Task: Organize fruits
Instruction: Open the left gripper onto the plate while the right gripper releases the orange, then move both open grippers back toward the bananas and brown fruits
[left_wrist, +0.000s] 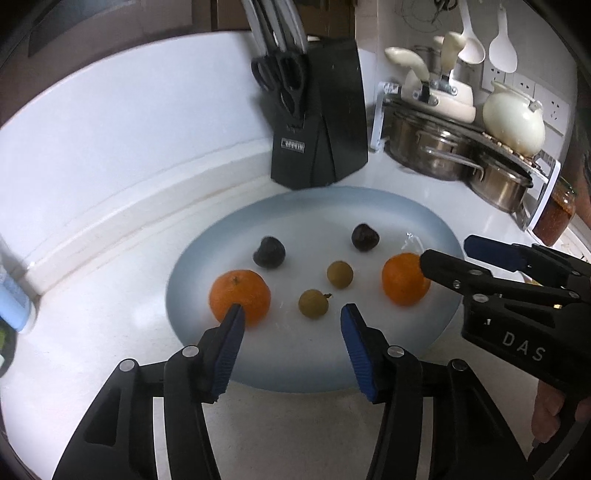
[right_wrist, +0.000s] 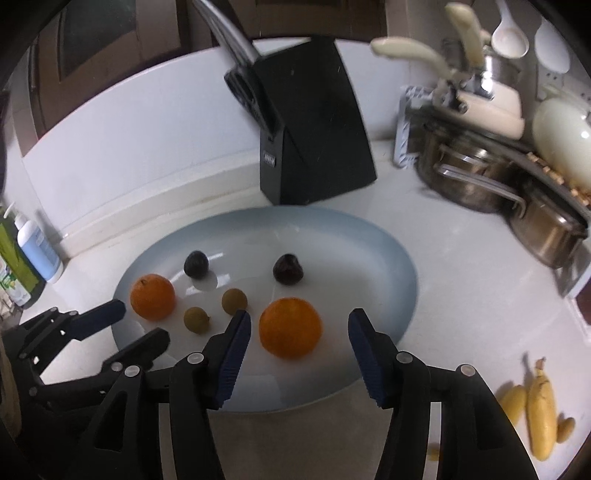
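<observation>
- The left gripper (left_wrist: 291, 314) is hovering over the near edge of the wide pale blue oval plate (left_wrist: 369, 206), its blue-padded jaws standing wide apart and gripping nothing.
- The round orange mandarin with a stem dimple (left_wrist: 240, 297) is sitting on the plate just ahead of the left jaw, whose tip is overlapping it in the left wrist view; whether they are touching cannot be told.
- Two small olive-green round fruits (left_wrist: 314, 303) are lying between and just beyond the jaws, with two dark purple wrinkled fruits (left_wrist: 269, 252) sitting farther ahead.
- The right gripper (right_wrist: 300, 319) is also spread wide and holding nothing, its jaws flanking a second smooth orange mandarin (right_wrist: 290, 328) without visibly touching it.
- Yellow bananas (right_wrist: 541, 406) are lying on the white countertop (right_wrist: 461, 295), off the plate, to the right of the right gripper.
- A black angled knife block (right_wrist: 314, 122) is standing beyond the plate's far rim, and steel pots (right_wrist: 480, 181) are sitting ahead to the right.
</observation>
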